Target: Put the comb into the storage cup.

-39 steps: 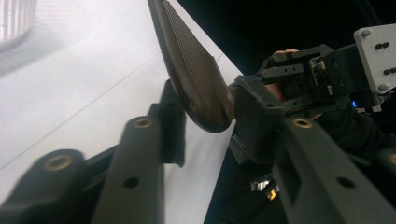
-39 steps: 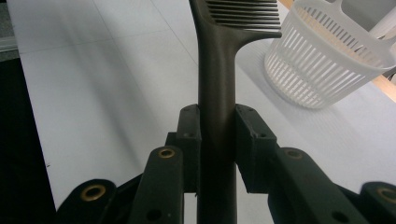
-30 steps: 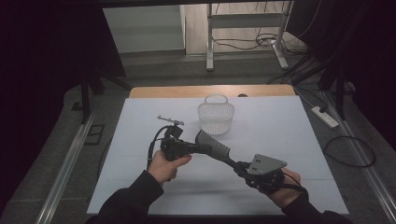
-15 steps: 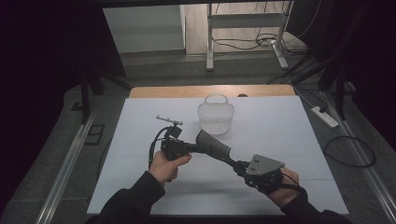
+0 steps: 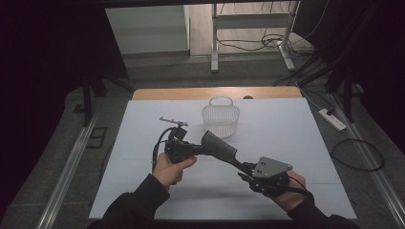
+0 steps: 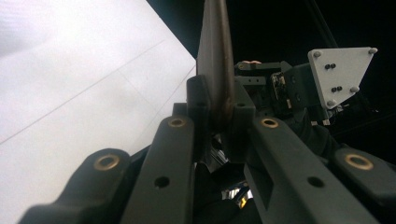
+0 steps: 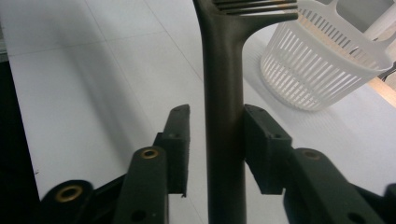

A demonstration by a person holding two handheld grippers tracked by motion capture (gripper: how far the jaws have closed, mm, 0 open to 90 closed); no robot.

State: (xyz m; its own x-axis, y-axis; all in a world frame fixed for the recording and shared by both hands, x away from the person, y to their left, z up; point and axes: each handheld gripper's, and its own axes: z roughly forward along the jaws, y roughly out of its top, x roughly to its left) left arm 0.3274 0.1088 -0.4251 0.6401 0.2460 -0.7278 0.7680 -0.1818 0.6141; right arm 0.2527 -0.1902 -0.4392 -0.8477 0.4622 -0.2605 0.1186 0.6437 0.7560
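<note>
A dark slotted spatula [image 5: 220, 147] hangs in the air above the white table [image 5: 296, 143], stretched between the two hands. The left gripper [image 5: 184, 149] is clenched on the blade end – in the left gripper view its pads [image 6: 198, 109] press both sides of the thin edge of the spatula [image 6: 215, 65], with the right gripper's grey plate [image 6: 341, 74] beyond.

The right gripper [image 5: 248, 168] sits at the handle end, low and to the right in the high view. In the right gripper view the handle [image 7: 223, 126] runs up between its pads [image 7: 180, 140]; a gap shows on the left side, while the right pad is at or just beside the handle. Its jaws have just been opening – the hold here is released.

A white slatted basket [image 5: 220, 119] stands upright on the table just beyond the spatula, and a small metal tool [image 5: 173, 121] lies to the basket's left.
</note>
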